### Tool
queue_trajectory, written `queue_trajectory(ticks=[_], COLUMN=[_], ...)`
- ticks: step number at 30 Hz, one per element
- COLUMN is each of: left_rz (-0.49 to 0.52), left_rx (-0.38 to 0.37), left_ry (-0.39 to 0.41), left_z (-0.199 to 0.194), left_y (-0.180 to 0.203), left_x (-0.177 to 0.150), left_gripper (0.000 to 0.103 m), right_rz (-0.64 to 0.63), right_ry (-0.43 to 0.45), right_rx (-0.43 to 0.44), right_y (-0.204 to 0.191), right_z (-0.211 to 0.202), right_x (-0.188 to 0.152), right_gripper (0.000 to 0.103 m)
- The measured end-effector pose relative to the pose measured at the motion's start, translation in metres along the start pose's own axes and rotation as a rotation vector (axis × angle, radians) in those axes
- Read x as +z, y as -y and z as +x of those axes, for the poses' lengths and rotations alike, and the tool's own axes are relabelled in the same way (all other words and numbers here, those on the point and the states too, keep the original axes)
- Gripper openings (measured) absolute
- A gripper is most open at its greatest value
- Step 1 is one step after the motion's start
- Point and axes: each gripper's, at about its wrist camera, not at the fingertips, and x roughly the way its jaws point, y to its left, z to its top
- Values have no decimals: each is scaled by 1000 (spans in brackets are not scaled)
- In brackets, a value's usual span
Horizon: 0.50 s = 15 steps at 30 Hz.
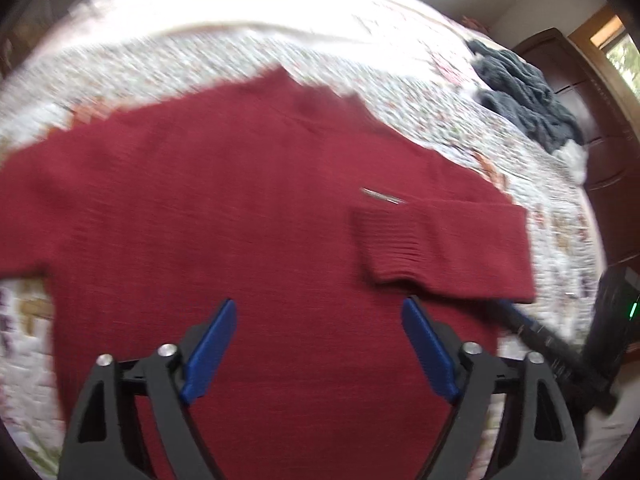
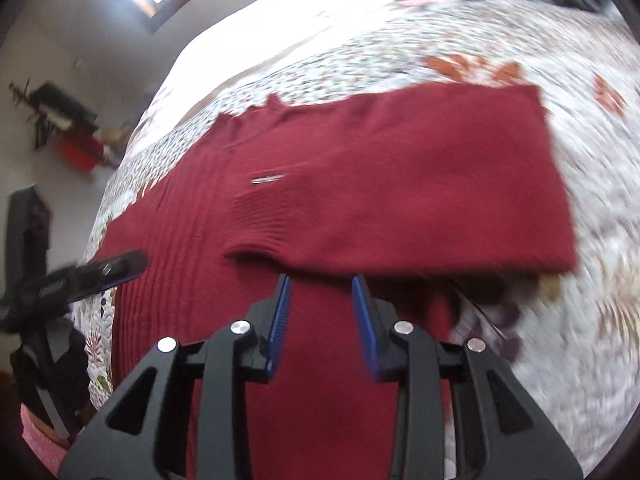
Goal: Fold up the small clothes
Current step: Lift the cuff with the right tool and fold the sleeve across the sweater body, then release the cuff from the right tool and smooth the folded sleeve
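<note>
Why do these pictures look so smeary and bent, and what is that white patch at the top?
Left wrist view: motion blur smears the quilt and red sweater; daylight washes out the far bed; the fisheye bends the edges. Right wrist view: blur streaks the quilt on the right, while the right gripper stays sharp.

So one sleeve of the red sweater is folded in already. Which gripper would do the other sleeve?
Probably the left gripper: its jaws are open over the red sweater, and the unfolded sleeve spreads to its left. The right gripper sits by the folded sleeve.
</note>
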Motion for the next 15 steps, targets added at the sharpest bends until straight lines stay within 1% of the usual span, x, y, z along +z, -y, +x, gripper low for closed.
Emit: queue_trajectory(ticks=[3, 4, 5, 6, 7, 8, 9, 11, 12, 14, 15], left_rz=[-33, -49, -67, -81, -91, -110, -135, -172, -179, -180, -183], left_rx=[-80, -116, -133, -137, -139, -141, -149, -164, -156, -139, -149], left_ry=[-77, -109, -136, -155, -166, -180, -194, -219, -221, -196, -170], left_z=[27, 38, 50, 60, 67, 76, 84, 93, 94, 92, 86], left_y=[13, 18, 22, 25, 26, 27, 27, 25, 25, 27, 28], left_x=[9, 13, 16, 19, 20, 22, 23, 24, 24, 25, 25], left_gripper=[79, 77, 76, 75, 73, 65, 59, 39, 36, 22, 21], right_rz=[53, 65, 80, 88, 95, 100, 106, 108, 105, 93, 87], right_ry=[22, 28, 39, 45, 49, 55, 59, 60, 59, 59, 60], right_rx=[16, 22, 26, 27, 29, 31, 33, 23, 11, -15, -26], right_y=[15, 18, 21, 23, 24, 25, 27, 29, 31, 31, 31], right_z=[-14, -17, -22, -24, -27, -29, -33, -36, -36, -39, -40], right_x=[-16, -22, -28, -31, -35, -38, -41, -46, -46, -47, -48], right_gripper=[32, 32, 32, 32, 32, 32, 32, 32, 32, 32, 32])
